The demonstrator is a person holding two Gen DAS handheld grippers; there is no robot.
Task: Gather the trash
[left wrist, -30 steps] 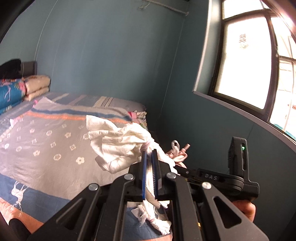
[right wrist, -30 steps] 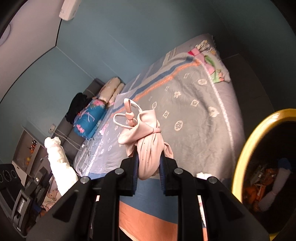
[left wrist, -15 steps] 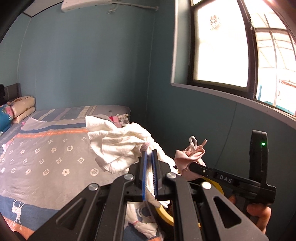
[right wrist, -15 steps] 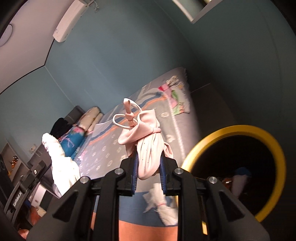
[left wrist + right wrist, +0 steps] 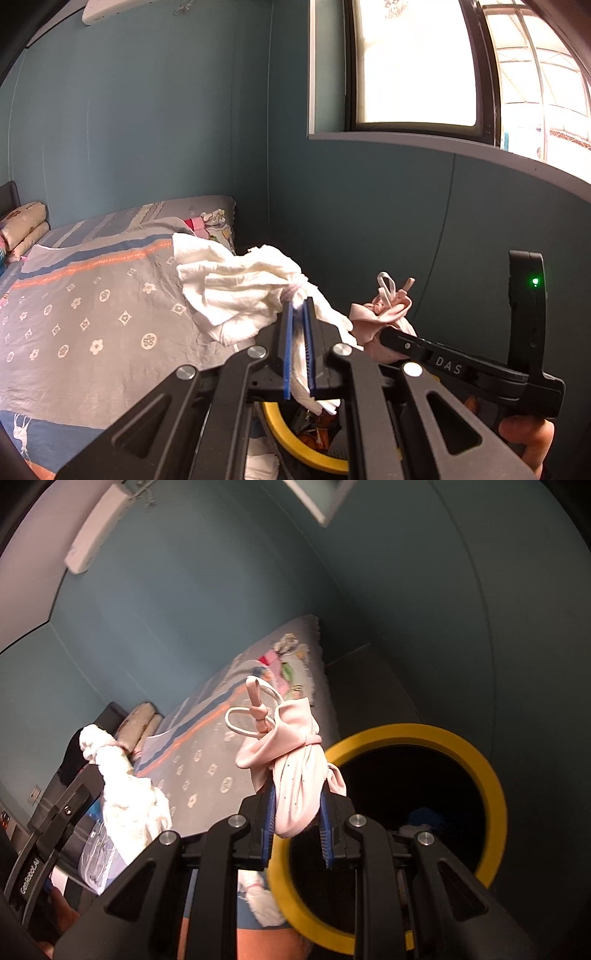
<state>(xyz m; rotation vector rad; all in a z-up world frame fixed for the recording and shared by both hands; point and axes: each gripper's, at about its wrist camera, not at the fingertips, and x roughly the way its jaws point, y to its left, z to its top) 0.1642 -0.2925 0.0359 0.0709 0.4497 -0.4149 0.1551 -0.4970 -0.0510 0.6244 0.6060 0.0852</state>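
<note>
My left gripper [image 5: 298,314] is shut on a crumpled white tissue wad [image 5: 240,291], held above the bed's edge. It also shows in the right wrist view [image 5: 122,797]. My right gripper [image 5: 297,808] is shut on a pink tied bag [image 5: 295,760] with a white loop handle, held just left of and above the mouth of a yellow-rimmed trash bin [image 5: 491,790]. The pink bag also shows in the left wrist view [image 5: 380,317], with the bin's yellow rim [image 5: 295,450] low under my left gripper. The bin holds several pieces of trash.
A bed with a grey patterned cover [image 5: 92,325] lies to the left, pillows [image 5: 22,229] at its head. A teal wall and a window [image 5: 417,66] are ahead and right. More white tissue [image 5: 262,904] lies on the bed edge by the bin.
Both grippers have swung right, from over the bed toward the wall and window. The yellow bin has come fully under the right gripper. Both holds are unchanged.
</note>
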